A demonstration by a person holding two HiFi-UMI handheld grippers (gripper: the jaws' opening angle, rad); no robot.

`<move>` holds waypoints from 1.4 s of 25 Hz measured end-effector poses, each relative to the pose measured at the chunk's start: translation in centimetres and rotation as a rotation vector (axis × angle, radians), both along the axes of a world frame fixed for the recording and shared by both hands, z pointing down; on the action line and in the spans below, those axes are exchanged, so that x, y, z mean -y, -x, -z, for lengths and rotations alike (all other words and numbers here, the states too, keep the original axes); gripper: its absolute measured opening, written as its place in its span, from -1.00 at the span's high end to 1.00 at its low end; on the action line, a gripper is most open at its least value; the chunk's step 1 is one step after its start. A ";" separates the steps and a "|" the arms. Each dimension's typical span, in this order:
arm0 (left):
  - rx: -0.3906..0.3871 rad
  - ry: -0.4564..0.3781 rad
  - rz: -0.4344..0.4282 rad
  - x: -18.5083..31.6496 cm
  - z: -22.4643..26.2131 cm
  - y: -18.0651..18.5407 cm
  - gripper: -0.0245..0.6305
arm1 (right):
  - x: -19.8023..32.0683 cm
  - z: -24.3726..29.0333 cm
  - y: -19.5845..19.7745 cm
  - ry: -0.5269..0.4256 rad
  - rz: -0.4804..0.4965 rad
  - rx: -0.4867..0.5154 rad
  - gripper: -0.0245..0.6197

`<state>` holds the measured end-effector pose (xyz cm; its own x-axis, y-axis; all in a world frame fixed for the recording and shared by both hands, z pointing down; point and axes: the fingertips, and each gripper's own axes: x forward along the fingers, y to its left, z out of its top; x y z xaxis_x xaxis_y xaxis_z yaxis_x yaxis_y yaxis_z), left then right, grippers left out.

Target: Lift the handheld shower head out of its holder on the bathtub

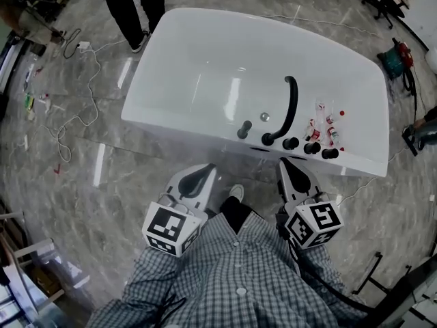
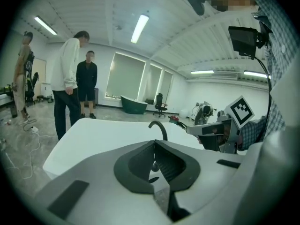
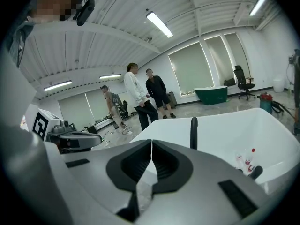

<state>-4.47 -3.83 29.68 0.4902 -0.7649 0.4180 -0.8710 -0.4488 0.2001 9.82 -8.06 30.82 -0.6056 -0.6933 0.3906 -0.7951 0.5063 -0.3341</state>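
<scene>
no readable writing is showing anywhere

the left gripper (image 1: 206, 169) and right gripper (image 1: 284, 162) are carrying only black-and-white square markers, no letters; labels on the small bottles (image 1: 324, 132) in the bathtub (image 1: 205, 60) are showing too small to read.

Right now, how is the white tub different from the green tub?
The white tub is near; the green tub stands far off by the windows. The white tub has a black curved tap on its rim; no tap shows on the green tub. Both are bathtubs on the grey floor.
</scene>
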 end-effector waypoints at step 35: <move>0.022 0.093 -0.221 8.8 -10.1 0.5 0.90 | 4.5 -6.2 1.0 0.124 -0.110 -0.065 0.87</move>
